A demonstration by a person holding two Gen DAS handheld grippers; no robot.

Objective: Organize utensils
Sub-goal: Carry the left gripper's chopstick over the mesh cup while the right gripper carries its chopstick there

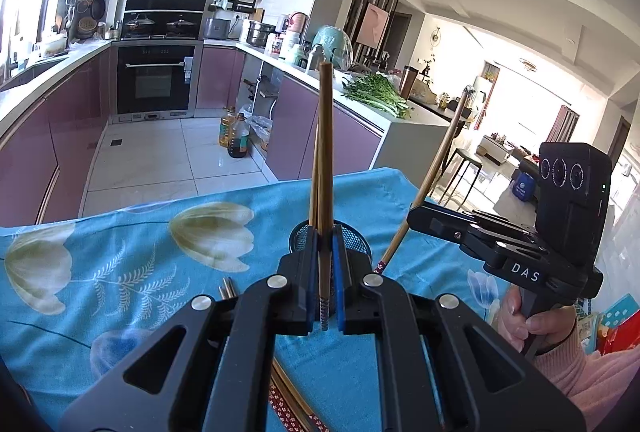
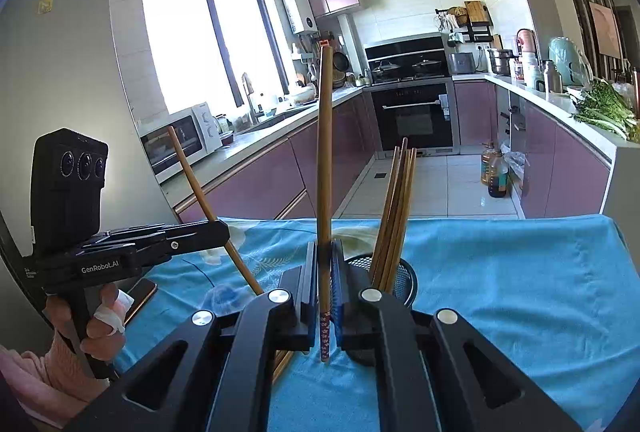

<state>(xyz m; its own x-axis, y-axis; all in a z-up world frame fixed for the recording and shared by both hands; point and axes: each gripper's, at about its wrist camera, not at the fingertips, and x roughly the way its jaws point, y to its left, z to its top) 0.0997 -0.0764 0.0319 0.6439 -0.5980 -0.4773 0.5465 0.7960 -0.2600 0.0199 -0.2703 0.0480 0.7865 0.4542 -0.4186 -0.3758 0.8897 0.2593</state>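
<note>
mesh holder (image 2: 404, 272) crowded with upright chopsticks (image 2: 394, 216); open blue cloth (image 2: 520, 292) right of it.

— How many chopsticks am I holding?
— Two: one chopstick (image 1: 325, 151) in my left gripper (image 1: 325, 236), a second chopstick (image 2: 325, 151) in my right gripper (image 2: 325, 248).
— And the cup?
— One mesh cup (image 2: 410, 282), with four or five standing chopsticks (image 2: 394, 211); they overlap too much to count exactly.
— Farther off?
— Two oil bottles (image 1: 236, 135) and two lidded pots (image 1: 158, 23).
</note>
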